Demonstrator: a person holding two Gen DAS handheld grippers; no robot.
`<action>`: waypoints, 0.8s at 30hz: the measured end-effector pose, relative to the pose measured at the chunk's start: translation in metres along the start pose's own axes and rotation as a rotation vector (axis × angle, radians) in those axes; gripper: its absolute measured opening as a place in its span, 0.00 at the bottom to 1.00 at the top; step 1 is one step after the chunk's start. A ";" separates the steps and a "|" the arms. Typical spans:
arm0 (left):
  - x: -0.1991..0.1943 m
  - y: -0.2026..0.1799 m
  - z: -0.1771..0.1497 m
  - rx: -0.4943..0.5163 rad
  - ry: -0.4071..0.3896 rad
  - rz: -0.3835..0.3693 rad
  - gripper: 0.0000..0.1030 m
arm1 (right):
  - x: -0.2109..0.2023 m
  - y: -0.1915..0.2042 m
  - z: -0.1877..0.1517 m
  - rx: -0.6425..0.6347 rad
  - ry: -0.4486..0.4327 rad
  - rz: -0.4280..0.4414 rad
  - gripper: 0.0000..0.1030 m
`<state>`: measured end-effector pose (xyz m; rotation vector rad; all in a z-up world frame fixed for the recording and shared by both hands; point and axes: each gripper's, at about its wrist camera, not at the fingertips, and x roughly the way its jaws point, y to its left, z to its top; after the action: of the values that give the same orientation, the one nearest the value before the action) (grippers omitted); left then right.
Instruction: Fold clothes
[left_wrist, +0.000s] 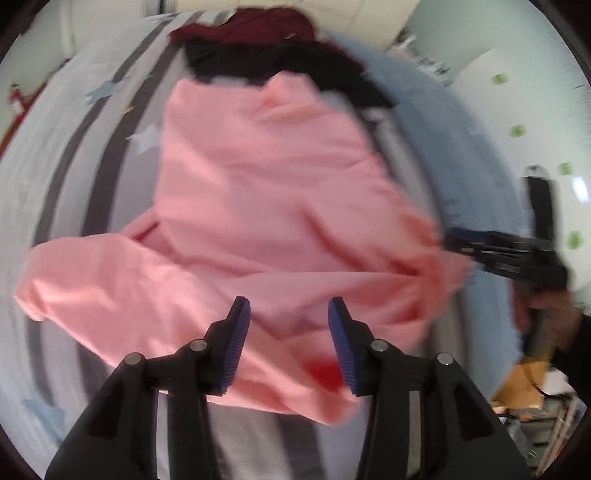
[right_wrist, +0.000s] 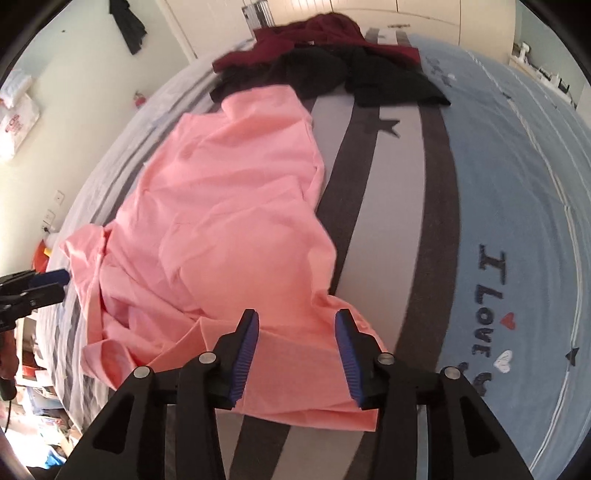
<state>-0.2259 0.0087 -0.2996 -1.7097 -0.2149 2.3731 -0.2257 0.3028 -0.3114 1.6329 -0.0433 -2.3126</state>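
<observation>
A pink shirt (left_wrist: 266, 206) lies rumpled on the bed, its length running away from both cameras; it also shows in the right wrist view (right_wrist: 229, 206). My left gripper (left_wrist: 290, 314) is open and empty, hovering just above the shirt's near part. My right gripper (right_wrist: 297, 325) is open and empty above the shirt's near hem. In the left wrist view the right gripper (left_wrist: 458, 243) shows at the shirt's right edge. In the right wrist view the left gripper (right_wrist: 55, 282) shows at the shirt's left edge.
A black garment (right_wrist: 332, 74) and a dark red garment (right_wrist: 317, 37) lie in a heap at the far end of the bed. The bedspread has grey stripes (right_wrist: 432, 221) and a blue part with lettering (right_wrist: 517, 206). Clutter lies on the floor at the left (right_wrist: 33, 387).
</observation>
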 end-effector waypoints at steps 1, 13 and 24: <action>0.006 0.003 -0.002 0.002 0.022 0.036 0.40 | 0.004 0.002 -0.001 -0.002 0.010 -0.002 0.38; -0.002 0.026 -0.053 0.013 0.086 0.212 0.07 | 0.007 0.008 -0.051 -0.004 0.077 0.041 0.00; -0.046 0.080 -0.130 -0.303 0.118 0.184 0.08 | -0.024 0.010 -0.069 0.122 0.038 0.033 0.08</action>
<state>-0.0953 -0.0808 -0.3176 -2.0813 -0.4346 2.4579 -0.1528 0.3101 -0.3118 1.7202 -0.2052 -2.2948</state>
